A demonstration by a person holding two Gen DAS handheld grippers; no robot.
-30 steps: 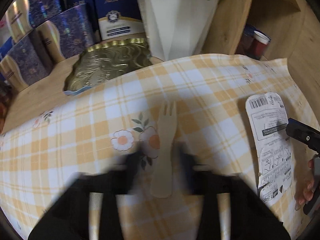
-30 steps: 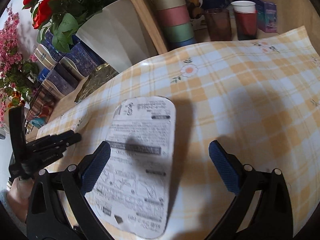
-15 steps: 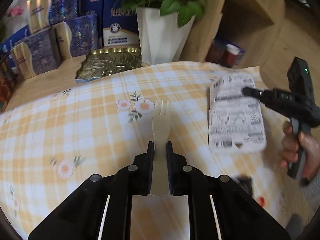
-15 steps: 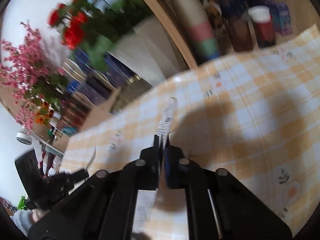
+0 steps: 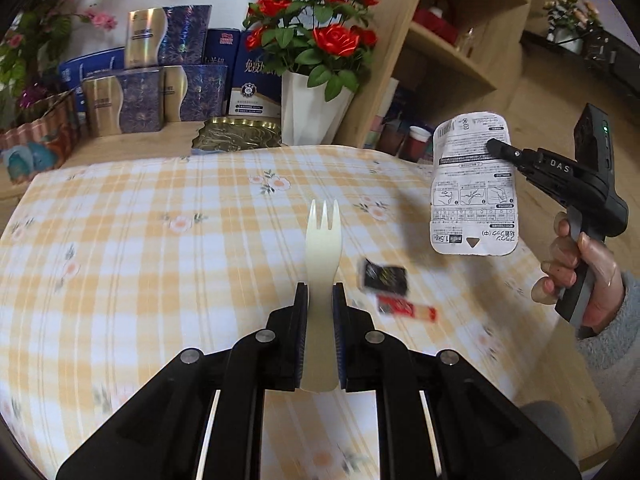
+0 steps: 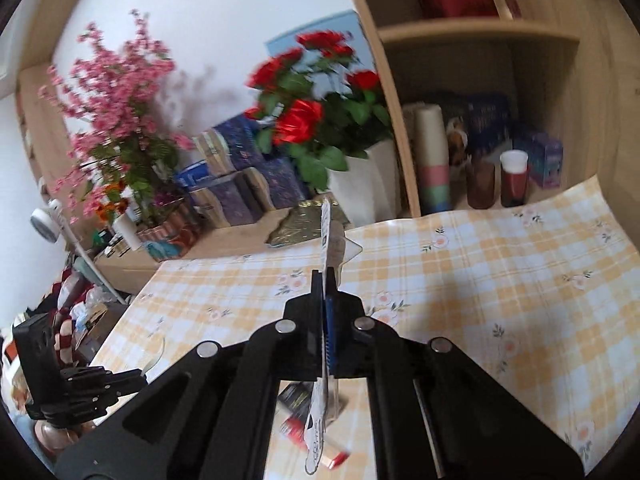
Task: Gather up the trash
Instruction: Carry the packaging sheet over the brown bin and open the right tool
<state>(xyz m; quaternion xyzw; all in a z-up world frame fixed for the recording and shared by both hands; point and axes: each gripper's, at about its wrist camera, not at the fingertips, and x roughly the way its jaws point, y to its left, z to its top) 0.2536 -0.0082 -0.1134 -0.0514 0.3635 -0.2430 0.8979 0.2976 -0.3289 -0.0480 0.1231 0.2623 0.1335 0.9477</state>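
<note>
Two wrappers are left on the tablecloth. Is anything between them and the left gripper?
Only its own load: the left gripper is shut on the fork. The black wrapper and red wrapper lie uncovered on the tablecloth.

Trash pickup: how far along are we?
Done: nothing visibly binned; no bin in view. In hand: the left gripper is shut on the wooden fork, and the right gripper is shut on the printed paper lid, both clear of the tablecloth. Left: a black wrapper and a red wrapper lie on the cloth.
</note>
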